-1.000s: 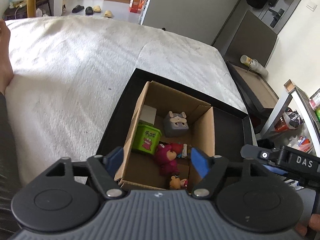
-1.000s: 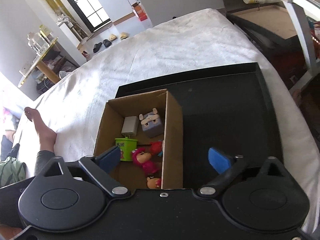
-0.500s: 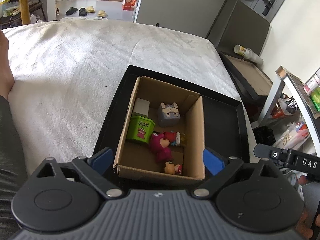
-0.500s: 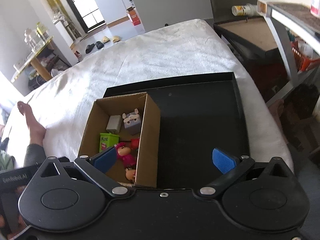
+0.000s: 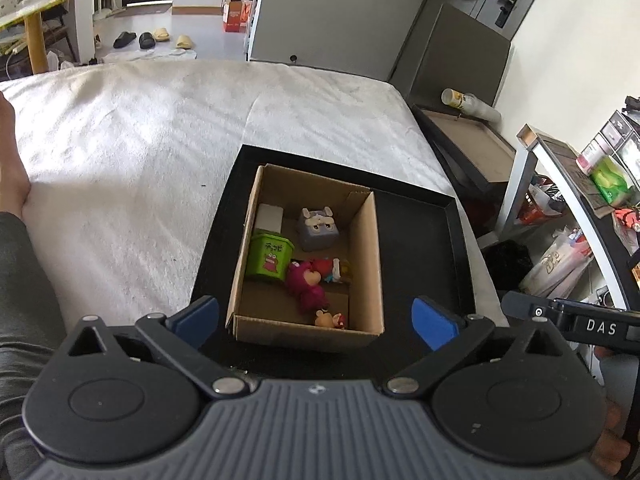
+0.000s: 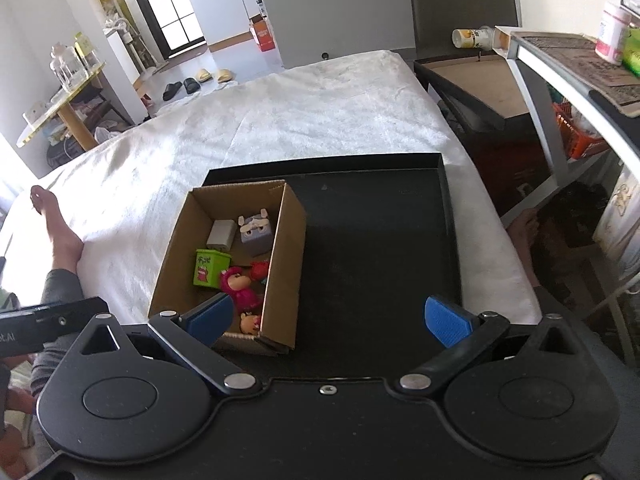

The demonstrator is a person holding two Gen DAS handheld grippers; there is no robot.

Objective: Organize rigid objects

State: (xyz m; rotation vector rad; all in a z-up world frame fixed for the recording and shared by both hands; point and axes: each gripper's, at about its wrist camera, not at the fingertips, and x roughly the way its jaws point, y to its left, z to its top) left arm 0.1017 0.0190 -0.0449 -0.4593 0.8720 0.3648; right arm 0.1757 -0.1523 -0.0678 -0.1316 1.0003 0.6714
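- Both your grippers have pulled back and up over the last second; the box (image 5: 306,256) now sits smaller, at frame centre in the left view.
- Left gripper (image 5: 314,320): jaws wide open, holding nothing. Right gripper (image 6: 328,322): the same.
- The toys lie inside the box: green tub (image 5: 269,255), grey cube (image 5: 319,229), white block (image 5: 269,217), pink figure (image 5: 305,283), small figure (image 5: 330,319).
- The box stands at the left of the black tray (image 6: 380,248) on the bed (image 5: 120,140).
- Nothing loose shows on the tray, so sorting looks finished.
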